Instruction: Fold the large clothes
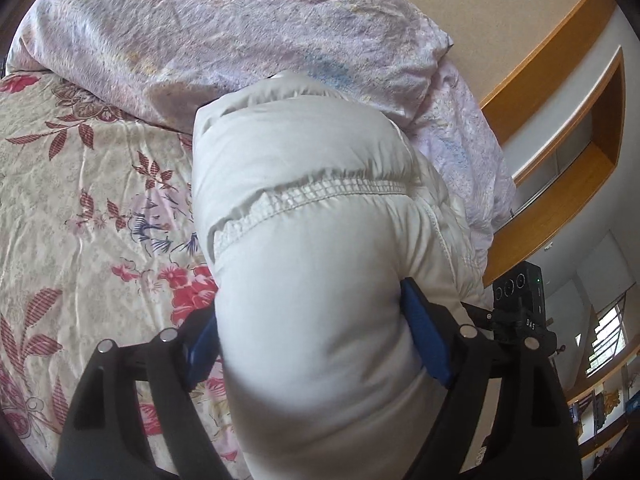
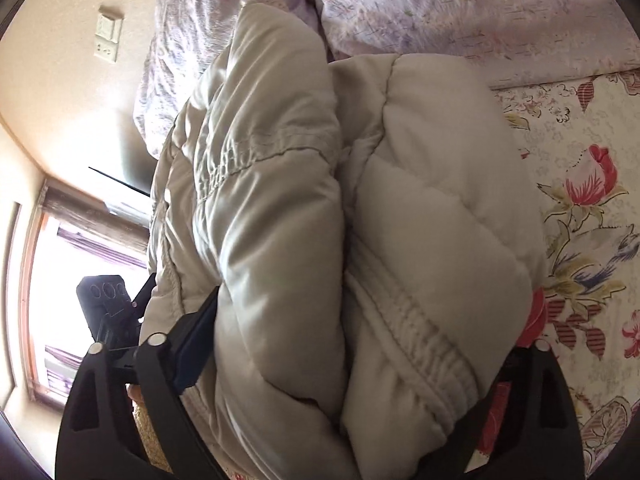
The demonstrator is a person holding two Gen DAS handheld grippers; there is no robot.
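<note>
Floral bedsheet (image 1: 80, 200) (rumpled) under puffy jacket (image 1: 304, 208), both grippers clamping it.

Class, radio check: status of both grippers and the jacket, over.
Left gripper jaws clamped on white puffer jacket. Right gripper clamped on it too. Bundle over floral bedsheet; lilac quilt close behind.

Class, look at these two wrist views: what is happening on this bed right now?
A person is folding a puffy white padded jacket on a bed with a floral sheet. The left gripper and the right gripper each clamp a thick, bunched part of it between their jaws. The jacket lies doubled over in bulky layers, its far end up against a lilac quilt at the head of the bed.
</note>
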